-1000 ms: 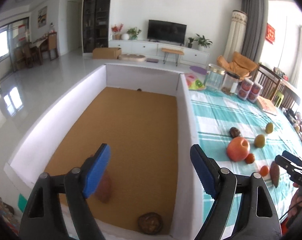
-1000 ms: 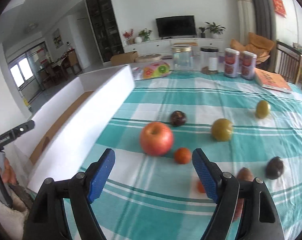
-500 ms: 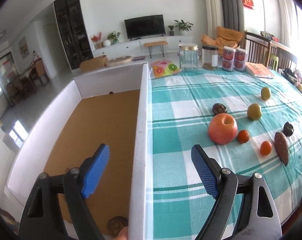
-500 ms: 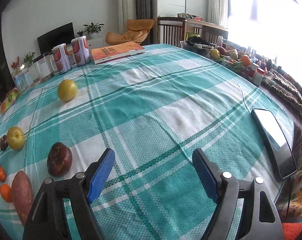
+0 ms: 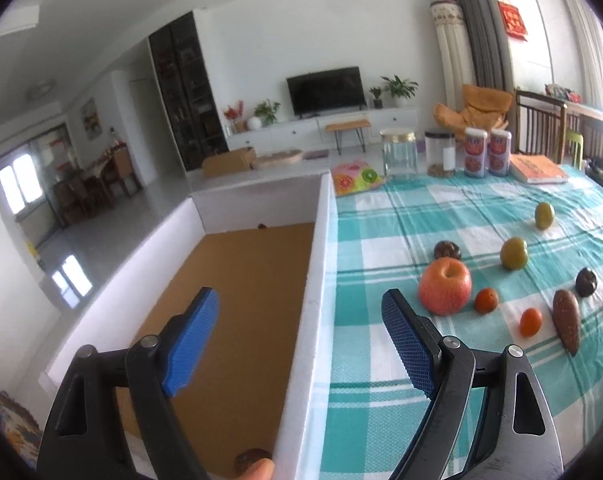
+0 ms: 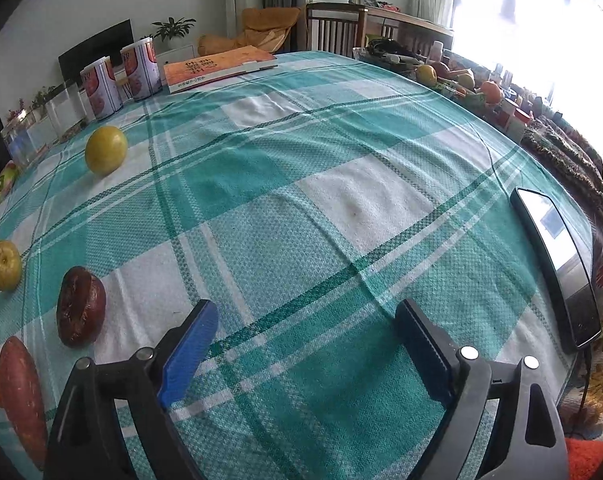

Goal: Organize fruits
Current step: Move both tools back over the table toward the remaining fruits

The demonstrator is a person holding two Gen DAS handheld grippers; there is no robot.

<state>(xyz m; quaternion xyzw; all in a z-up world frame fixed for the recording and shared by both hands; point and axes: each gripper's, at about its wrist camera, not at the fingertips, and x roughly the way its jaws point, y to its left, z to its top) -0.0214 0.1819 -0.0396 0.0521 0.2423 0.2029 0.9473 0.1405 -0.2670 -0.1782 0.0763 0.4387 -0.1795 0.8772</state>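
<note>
In the left wrist view, fruits lie on the checked tablecloth: a red apple (image 5: 444, 285), two small oranges (image 5: 486, 300), a sweet potato (image 5: 566, 326), two dark fruits (image 5: 447, 249) and two yellow-green fruits (image 5: 514, 253). A white-walled box with a brown floor (image 5: 319, 280) stands to their left, with a dark fruit (image 5: 248, 459) at its near end. My left gripper (image 5: 299, 344) is open and empty above the box wall. My right gripper (image 6: 307, 350) is open and empty over bare cloth, right of a dark fruit (image 6: 80, 306) and the sweet potato (image 6: 21, 394).
Jars (image 5: 398, 154), two cans (image 5: 487, 152), a book (image 5: 537, 168) and a fruit-print pouch (image 5: 355, 174) stand at the table's far end. A phone (image 6: 557, 258) lies near the right edge. More clutter (image 6: 461, 80) sits at the far right.
My left gripper has swung right from over the box floor to above its wall. My right gripper has swung right, away from the apple, to the cloth by the phone.
</note>
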